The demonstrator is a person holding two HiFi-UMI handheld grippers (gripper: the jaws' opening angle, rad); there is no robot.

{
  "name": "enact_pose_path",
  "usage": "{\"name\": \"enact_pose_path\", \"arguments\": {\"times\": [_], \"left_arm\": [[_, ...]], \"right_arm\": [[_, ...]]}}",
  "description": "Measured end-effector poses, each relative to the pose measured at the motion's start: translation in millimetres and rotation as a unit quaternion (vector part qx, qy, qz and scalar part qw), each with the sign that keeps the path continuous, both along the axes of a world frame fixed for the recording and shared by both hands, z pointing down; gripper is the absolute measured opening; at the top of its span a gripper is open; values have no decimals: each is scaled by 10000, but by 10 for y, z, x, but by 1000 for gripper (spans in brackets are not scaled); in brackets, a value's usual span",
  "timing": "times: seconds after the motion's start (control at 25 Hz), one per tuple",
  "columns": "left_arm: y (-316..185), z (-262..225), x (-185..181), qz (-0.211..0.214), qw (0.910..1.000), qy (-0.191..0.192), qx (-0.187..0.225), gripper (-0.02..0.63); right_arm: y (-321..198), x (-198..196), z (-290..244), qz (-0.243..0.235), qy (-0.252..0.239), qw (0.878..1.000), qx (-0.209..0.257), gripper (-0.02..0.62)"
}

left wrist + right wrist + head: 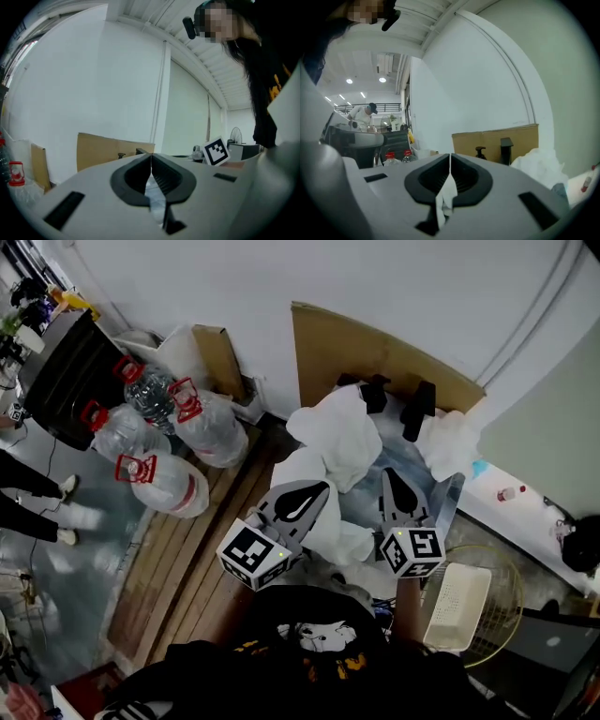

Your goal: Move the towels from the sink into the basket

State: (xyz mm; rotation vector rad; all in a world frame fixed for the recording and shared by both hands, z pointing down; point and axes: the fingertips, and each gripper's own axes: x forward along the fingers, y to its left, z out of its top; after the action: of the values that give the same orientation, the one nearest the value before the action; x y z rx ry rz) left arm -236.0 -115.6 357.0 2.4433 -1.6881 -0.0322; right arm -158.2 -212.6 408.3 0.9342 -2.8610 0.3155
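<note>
Right gripper view: right gripper (450, 156) jaws closed on a white towel (446, 197); left gripper (151, 156) likewise.

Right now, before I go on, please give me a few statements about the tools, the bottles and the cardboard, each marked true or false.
1. The right tool pinches a white towel. True.
2. The left tool is wide open. False: it is shut on cloth.
3. The bottles have red tops. True.
4. The cardboard lies flat on the floor. False: it leans against the wall.
</note>
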Motion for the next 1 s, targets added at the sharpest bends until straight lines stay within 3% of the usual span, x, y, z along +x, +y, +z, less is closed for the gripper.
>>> {"name": "enact_pose_path", "arguments": {"times": [0.24, 0.32, 0.48, 0.6, 0.8, 1.0], "left_arm": [[-143, 55, -266, 295, 9995, 58, 8, 8], [-188, 80, -348, 368, 9993, 40, 12, 8], [-254, 110, -514, 456, 9990, -11, 8, 8], [-288, 135, -606, 464, 9989, -13, -24, 8], [-279, 195, -699, 503, 9986, -64, -146, 8], [-256, 313, -824, 446, 9984, -86, -332, 8]], "right_arm": [[-378, -203, 368, 24, 664, 9978, 67, 18], [-511, -289, 499, -46, 622, 9980, -88, 128], [-695, -521, 923, -416, 922, 9938, -467, 242], [-789, -648, 1415, -698, 1551, 9820, -815, 310], [-908, -729, 2183, -858, 2403, 9565, -1417, 328], [-857, -849, 2603, -1012, 2628, 9412, -1864, 327]]}}
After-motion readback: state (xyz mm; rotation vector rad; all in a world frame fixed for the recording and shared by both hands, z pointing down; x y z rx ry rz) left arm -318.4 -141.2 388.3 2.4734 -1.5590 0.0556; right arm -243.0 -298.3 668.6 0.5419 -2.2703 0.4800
